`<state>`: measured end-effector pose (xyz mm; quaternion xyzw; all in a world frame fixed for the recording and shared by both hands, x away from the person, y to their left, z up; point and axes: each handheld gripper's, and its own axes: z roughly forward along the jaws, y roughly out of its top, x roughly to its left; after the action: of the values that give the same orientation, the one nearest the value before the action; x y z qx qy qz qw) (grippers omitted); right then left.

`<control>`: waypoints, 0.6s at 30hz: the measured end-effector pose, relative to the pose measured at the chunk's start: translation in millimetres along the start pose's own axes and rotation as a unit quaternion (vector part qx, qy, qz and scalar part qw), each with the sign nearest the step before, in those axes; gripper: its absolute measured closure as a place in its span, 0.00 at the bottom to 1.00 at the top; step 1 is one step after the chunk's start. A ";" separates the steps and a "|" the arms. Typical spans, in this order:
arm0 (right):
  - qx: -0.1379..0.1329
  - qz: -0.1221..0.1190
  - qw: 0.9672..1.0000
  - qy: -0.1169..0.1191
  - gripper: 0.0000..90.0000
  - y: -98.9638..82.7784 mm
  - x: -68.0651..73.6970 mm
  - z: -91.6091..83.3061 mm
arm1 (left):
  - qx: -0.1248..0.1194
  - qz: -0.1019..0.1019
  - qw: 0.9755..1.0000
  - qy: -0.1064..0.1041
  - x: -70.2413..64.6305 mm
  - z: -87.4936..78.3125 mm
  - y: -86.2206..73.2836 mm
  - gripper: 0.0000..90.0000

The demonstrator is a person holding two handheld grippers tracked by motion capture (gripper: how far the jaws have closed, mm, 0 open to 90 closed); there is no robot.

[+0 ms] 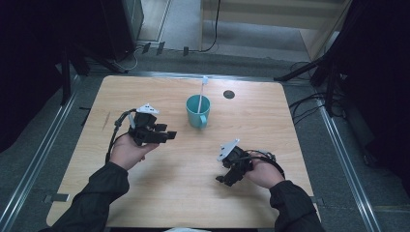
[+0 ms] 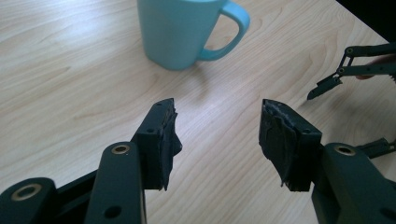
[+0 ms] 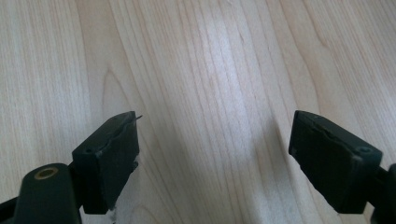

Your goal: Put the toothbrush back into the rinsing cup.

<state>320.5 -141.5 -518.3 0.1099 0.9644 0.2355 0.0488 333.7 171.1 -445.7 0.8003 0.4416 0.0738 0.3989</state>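
Observation:
A teal mug [image 1: 198, 112] stands upright at the middle back of the wooden table [image 1: 159, 193], its handle turned toward me. A white stick-like item [image 1: 201, 92] stands in it and pokes up above the rim. My left gripper [image 1: 170, 135] is held left of the mug and points at it. In the left gripper view the mug [image 2: 180, 32] sits a short way beyond the left gripper [image 2: 219, 105], whose jaws stand apart over bare wood. My right gripper [image 1: 223, 180] rests near the table's front right. In its own view the right gripper [image 3: 215, 119] is wide open over plain wood.
A small dark round disc [image 1: 229, 94] lies on the table behind and right of the mug. The right gripper's thin jaws [image 2: 345, 70] show at the right edge of the left gripper view. Dark stands and cables surround the table on the floor.

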 end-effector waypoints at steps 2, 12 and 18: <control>-0.002 -0.003 1.000 0.000 0.18 2.1 0.1 0.1 | 0.002 -0.001 1.000 0.004 1.1 -3.4 -5.0 0.49; -0.001 -0.012 1.000 0.007 0.18 6.8 -0.9 3.6 | 0.023 0.006 0.999 0.035 4.9 -21.6 -29.6 0.47; -0.003 -0.014 1.000 0.006 0.18 9.8 -1.0 4.5 | 0.027 -0.014 0.998 0.051 15.8 -32.7 -49.2 0.47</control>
<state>324.0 -131.2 -517.6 0.0949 0.9655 0.2382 0.0463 295.9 216.3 -462.1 0.7999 0.4741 0.0974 0.3550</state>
